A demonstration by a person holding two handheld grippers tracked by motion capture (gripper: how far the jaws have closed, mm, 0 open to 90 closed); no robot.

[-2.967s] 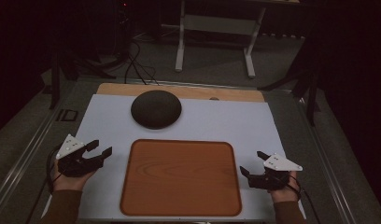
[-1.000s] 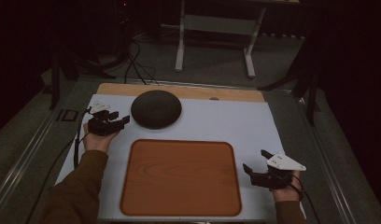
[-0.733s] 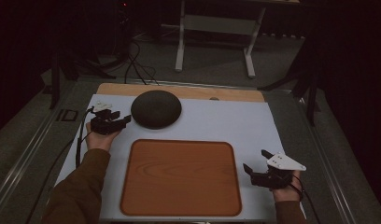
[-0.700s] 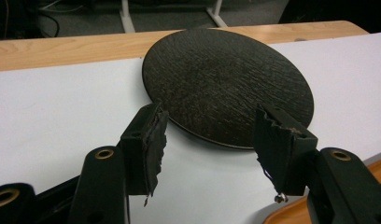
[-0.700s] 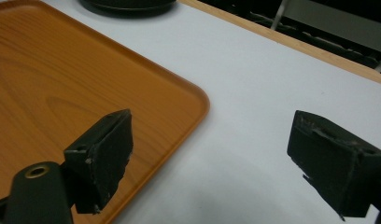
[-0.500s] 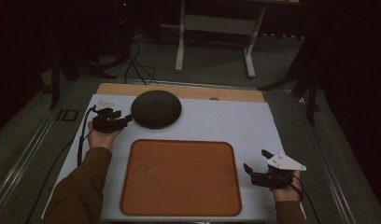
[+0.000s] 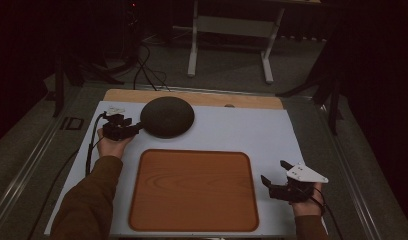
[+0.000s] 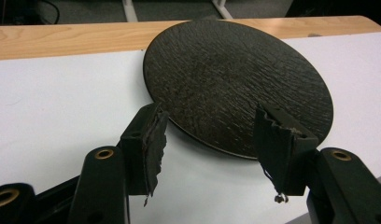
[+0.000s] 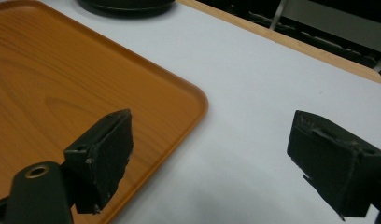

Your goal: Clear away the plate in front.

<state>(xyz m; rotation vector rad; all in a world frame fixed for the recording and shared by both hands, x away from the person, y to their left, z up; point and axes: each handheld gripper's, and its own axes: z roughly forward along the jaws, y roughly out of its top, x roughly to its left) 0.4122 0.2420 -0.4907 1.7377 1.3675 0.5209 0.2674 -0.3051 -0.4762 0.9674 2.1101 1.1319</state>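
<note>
Nearest the person, the right gripper (image 7: pixel 273 180) rests low on the white tabletop (image 7: pixel 242 130) just beside the right edge of the wooden tray (image 7: pixel 194 190), its jaws spread wide and holding nothing. In the right gripper view one jaw hangs over the tray's rounded corner (image 9: pixel 62 88) and the other over bare white surface. The tray lies flat at the near middle of the tabletop with nothing on it.

Farther out on the left, the left gripper (image 7: pixel 134 127) sits at the near-left rim of the dark round plate (image 7: pixel 167 116). The left gripper view shows its jaws parted, one tip at the rim on either side of the plate's (image 8: pixel 235 79) near edge, gripping nothing; whether the pads touch the rim I cannot tell. The plate has a rough, ridged surface and lies on the white sheet close to the tabletop's bare wooden far strip (image 7: pixel 242 100).

Beyond the tabletop, a pale metal stand (image 7: pixel 229 30) and loose cables (image 7: pixel 147 65) sit on the dim floor.
</note>
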